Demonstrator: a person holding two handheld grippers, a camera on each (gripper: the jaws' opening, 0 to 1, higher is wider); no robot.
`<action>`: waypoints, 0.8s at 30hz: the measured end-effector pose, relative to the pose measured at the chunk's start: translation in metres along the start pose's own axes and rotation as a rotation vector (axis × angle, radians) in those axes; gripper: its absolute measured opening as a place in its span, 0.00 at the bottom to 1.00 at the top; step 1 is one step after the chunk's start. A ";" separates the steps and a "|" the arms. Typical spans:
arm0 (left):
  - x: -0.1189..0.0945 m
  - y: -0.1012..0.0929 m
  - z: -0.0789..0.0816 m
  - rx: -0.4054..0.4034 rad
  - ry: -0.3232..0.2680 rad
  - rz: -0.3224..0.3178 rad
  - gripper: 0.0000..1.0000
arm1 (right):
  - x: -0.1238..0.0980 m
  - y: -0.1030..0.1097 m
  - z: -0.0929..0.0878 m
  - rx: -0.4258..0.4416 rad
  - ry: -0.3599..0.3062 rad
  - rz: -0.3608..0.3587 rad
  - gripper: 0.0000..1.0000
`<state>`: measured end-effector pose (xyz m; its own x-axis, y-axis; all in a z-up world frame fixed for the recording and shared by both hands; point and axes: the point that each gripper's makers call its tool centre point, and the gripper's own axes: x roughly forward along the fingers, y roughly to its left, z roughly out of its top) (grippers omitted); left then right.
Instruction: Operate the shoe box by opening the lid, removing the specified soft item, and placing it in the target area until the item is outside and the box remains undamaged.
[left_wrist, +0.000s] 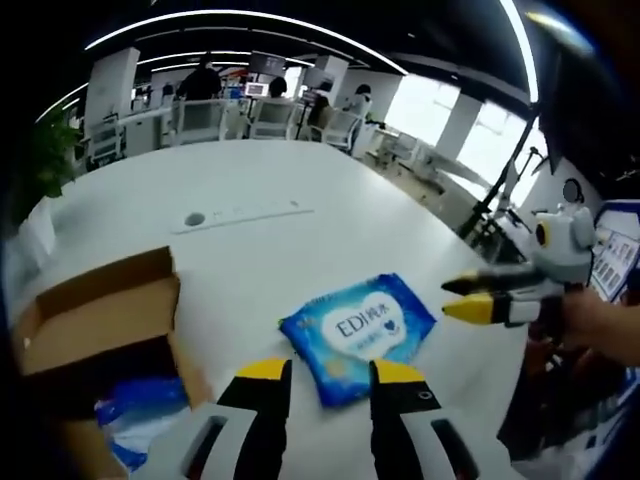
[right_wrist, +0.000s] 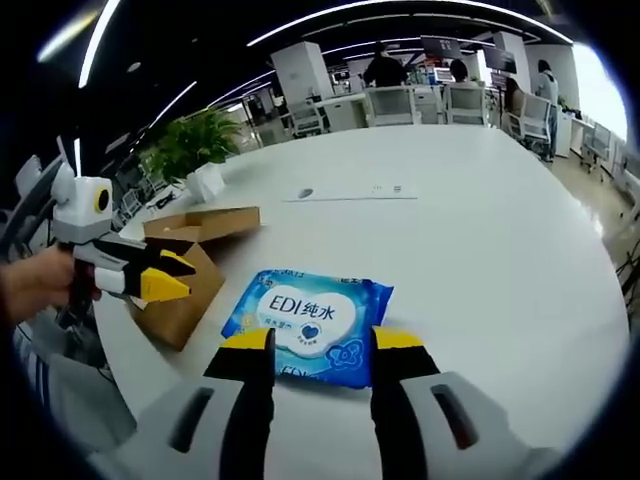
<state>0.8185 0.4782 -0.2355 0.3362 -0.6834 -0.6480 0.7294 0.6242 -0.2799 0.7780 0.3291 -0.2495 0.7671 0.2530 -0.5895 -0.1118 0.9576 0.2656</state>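
The blue wipes pack (left_wrist: 358, 335) lies flat on the white table (left_wrist: 300, 240), out of the cardboard shoe box (left_wrist: 95, 330), which sits open at its nine o'clock with the flap up. The left gripper (left_wrist: 330, 372) hovers just short of the pack, jaws apart. The right gripper (right_wrist: 323, 342) hangs over the pack's near edge, jaws apart too, gripping nothing.

Wipes pack (left_wrist: 358, 335) lies flat on the surface (left_wrist: 300, 250) just ahead of the left tool (left_wrist: 330, 375); open shoe box (left_wrist: 95, 330) sits to its left.
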 end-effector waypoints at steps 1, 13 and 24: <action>-0.003 0.002 0.000 0.006 -0.001 0.003 0.31 | 0.000 0.004 0.001 -0.003 -0.001 0.003 0.34; -0.050 0.036 -0.004 0.013 -0.020 0.027 0.31 | 0.000 0.058 0.007 -0.035 -0.012 0.022 0.33; -0.086 0.069 -0.013 0.027 -0.027 0.035 0.32 | 0.005 0.112 0.010 -0.045 -0.020 0.051 0.34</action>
<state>0.8324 0.5845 -0.2083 0.3774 -0.6712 -0.6380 0.7325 0.6379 -0.2378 0.7759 0.4360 -0.2157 0.7720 0.2993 -0.5608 -0.1789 0.9489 0.2601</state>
